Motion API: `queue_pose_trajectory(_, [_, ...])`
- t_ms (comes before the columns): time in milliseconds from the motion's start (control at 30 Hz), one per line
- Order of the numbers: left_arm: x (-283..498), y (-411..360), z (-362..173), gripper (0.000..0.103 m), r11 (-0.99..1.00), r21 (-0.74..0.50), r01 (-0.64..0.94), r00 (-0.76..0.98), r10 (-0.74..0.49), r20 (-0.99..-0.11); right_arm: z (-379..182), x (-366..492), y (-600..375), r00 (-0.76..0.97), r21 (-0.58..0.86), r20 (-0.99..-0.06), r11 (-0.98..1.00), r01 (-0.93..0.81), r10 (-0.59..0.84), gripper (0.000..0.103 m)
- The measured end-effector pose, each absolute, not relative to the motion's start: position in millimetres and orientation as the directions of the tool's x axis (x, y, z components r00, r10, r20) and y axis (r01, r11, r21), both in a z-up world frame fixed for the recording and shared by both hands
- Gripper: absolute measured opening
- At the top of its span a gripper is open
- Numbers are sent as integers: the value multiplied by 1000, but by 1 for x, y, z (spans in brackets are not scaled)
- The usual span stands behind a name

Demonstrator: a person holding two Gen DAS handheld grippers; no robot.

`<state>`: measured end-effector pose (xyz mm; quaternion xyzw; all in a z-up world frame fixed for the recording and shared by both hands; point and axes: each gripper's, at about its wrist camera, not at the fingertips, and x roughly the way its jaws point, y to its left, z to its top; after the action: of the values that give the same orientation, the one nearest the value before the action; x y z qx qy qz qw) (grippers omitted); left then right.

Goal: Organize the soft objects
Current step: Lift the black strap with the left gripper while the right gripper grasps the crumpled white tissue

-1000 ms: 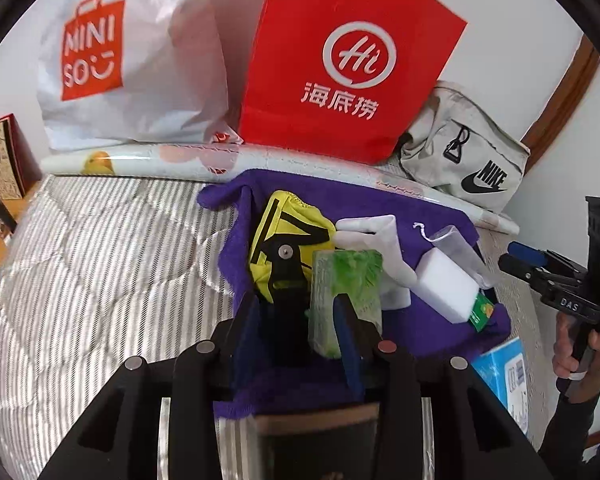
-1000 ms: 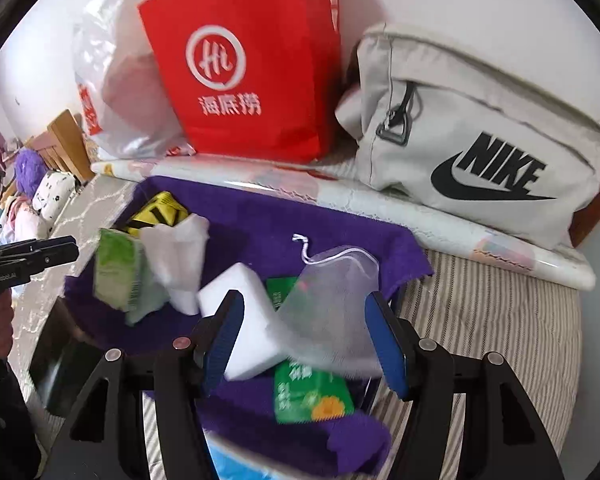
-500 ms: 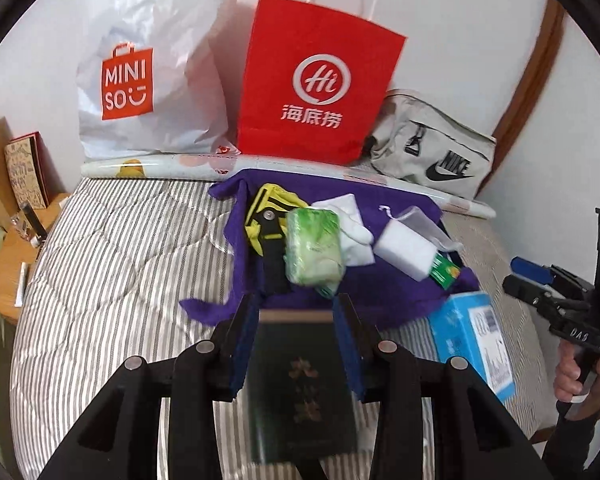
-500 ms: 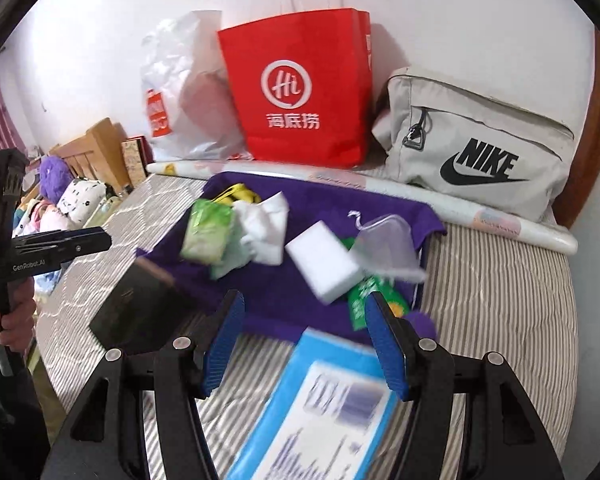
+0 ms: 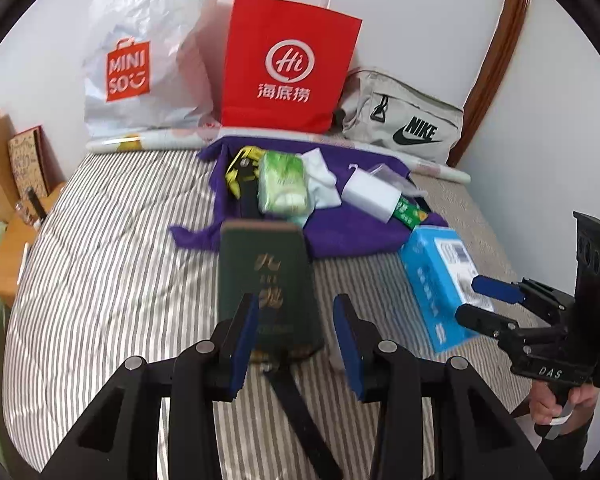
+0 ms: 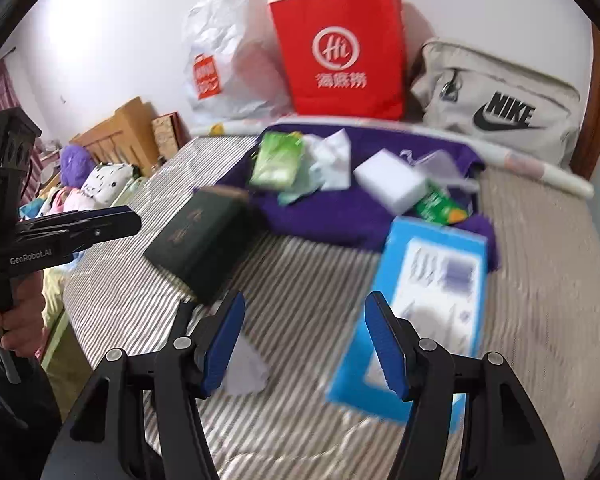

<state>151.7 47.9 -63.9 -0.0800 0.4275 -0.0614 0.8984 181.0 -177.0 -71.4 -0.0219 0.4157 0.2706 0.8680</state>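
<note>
Left wrist view shows the left gripper (image 5: 296, 316) with fingers narrow, apart, holding nothing; a dark green box (image 5: 266, 276) lies on the striped bed (image 5: 100, 260) just beyond them. On the purple cloth (image 5: 351, 236) lie a green tissue pack (image 5: 284, 184) and a white sponge (image 5: 369, 196). The right gripper (image 6: 303, 344) hovers with fingers wide and empty, beside a blue box (image 6: 427, 292)

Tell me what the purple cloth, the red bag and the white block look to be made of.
Purple cloth: soft fabric, probably fleece or microfibre; matte, it lies in folds and rumples.
Red bag: stiff matte paper; flat panels, sharp creases, thin white cord handles.
White block: probably foam sponge; plain matte white with squared edges, though blur leaves this open.
</note>
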Motion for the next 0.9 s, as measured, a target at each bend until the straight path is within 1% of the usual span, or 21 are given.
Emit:
queue_pose_trajectory(100, [137, 52, -74, 37, 980, -198, 26, 616, -172, -769, -83, 168, -167, 484, 197, -742, 841, -504, 464, 62])
queue_pose_trajectory(367, [105, 68, -102, 37, 976, -215, -21, 592, -161, -790, -108, 146, -137, 455, 170, -762, 821, -545, 460, 62])
queue_pose_trajectory(500, [98, 73, -116, 37, 976, -216, -37, 586, -154, -796, -117, 141, -120, 469, 125, -762, 811, -572, 448, 62])
queue_pose_trajectory(600, [95, 79, -128, 37, 967, -251, -47, 579, -178, -796, -125, 143, -107, 479, 82, -768, 807, -585, 425, 62])
queue_pose_trajectory(800, [88, 81, -137, 37, 965, -258, -36, 580, -190, -792, -137, 151, -89, 494, 41, -767, 800, -599, 409, 56])
queue_pose_trajectory(900, [87, 82, -134, 37, 968, -246, -39, 595, -175, -785, -143, 157, -78, 490, 25, -773, 791, -611, 402, 50])
